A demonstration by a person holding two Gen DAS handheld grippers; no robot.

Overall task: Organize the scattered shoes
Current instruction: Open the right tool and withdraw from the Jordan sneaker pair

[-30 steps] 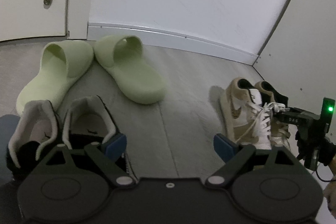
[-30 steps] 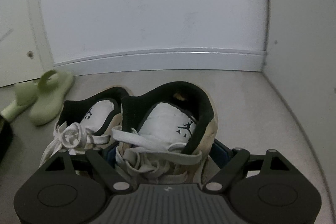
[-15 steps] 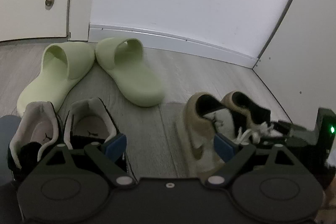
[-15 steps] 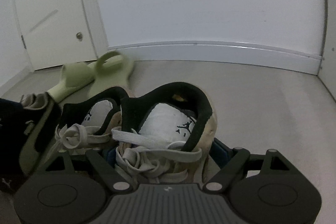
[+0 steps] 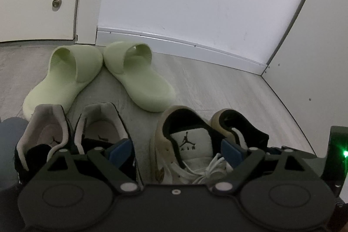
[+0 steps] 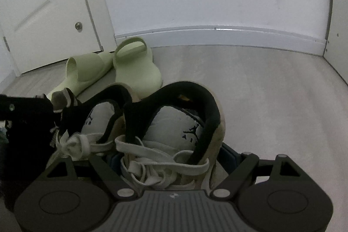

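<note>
Your right gripper (image 6: 167, 163), clamped around the right shoe of the tan sneakers (image 5: 187, 145), has carried that pair from the corner wall over to just beside the black sneakers (image 5: 71, 132), which serve as the landmark. Your left gripper (image 5: 176, 150) hangs wide and empty over the gap between the 2 pairs. The 2 green slides (image 5: 104, 75) lie beyond the black pair, so I judge only set-down remains.
</note>
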